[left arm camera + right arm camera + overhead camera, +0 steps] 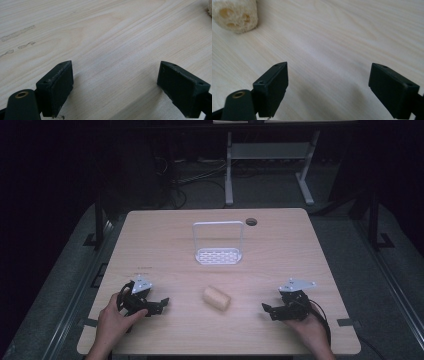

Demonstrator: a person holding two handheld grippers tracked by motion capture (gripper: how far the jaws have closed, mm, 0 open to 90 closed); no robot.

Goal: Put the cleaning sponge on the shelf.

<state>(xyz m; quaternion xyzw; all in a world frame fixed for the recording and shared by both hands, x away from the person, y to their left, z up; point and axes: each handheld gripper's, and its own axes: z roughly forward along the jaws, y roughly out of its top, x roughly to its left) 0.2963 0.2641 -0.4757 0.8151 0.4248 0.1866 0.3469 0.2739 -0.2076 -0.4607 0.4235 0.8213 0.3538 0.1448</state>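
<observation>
A pale loofah piece (pixel 216 298) lies on its side on the wooden table (pixel 165 240), midway between my two grippers. In the right gripper view the loofah (pixel 235 15) sits at the top left, its holed end facing me. My left gripper (pixel 161 305) rests on the table to the loofah's left, held by a hand, open with nothing between its jaws (pixel 115 90). My right gripper (pixel 268 311) rests to the loofah's right, also hand-held and open, bare wood between its fingers (pixel 328 92). An edge of the loofah (pixel 209 8) peeks in at the top right of the left gripper view.
A white rack with a perforated base and an upright wire frame (pixel 218 244) stands behind the loofah at mid-table. A round cable hole (pixel 251 221) is near the far edge. Beyond the table stand dark floor, cables and a grey desk frame (pixel 270 165).
</observation>
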